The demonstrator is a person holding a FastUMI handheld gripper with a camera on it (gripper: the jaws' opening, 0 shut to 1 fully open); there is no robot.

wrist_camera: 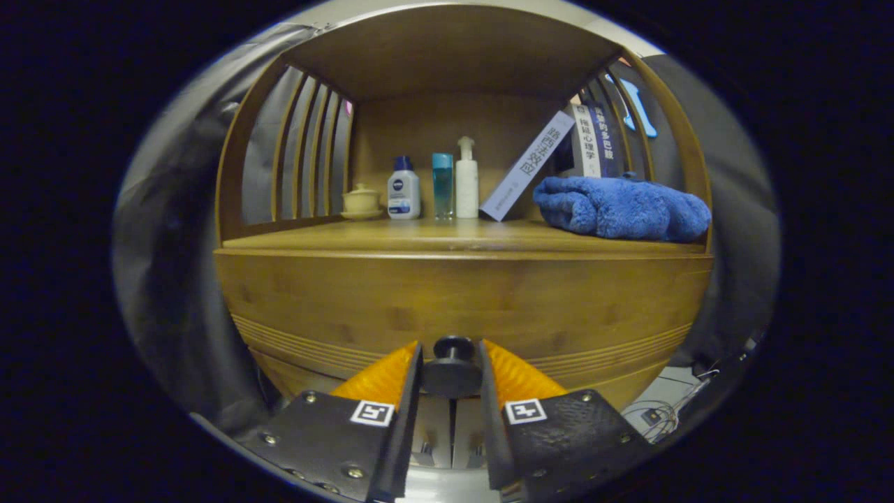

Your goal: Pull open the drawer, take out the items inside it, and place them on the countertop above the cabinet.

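- Wooden cabinet (461, 307) straight ahead, drawer front (349, 307) shut, no gap along its top edge.
- Dark round knob (452, 367) low on the drawer front, between the two fingers of the gripper (451, 363).
- Jaws closed in around the knob, each finger at or against its side; firm pinch likely, though true contact hard to tell.
- Items to take out hidden inside the closed drawer; nothing known of them yet.
- Countertop (419, 236) above the drawer, under a shelf roof, slatted sides left and right.
- At the far left of the countertop: small lidded cup (362, 200), then squat bottle (404, 190), teal tumbler (442, 185), pump bottle (466, 179).
- At the far right: books (590, 143), one book (527, 168) leaning left; blue towel (621, 207) nearer, on the right.
- Risk: fingers slipping off the round knob if pulled with a weak or off-centre grip, leaving the drawer shut.
- Risk: pulling upward or sideways rather than straight toward the near side, jamming the drawer.
- Risk: a hard jerk shaking the cabinet, toppling the tall bottles or the leaning book.
- Risk later: little bare countertop except the near middle and near left; crowding or knocking over what stands there while placing.
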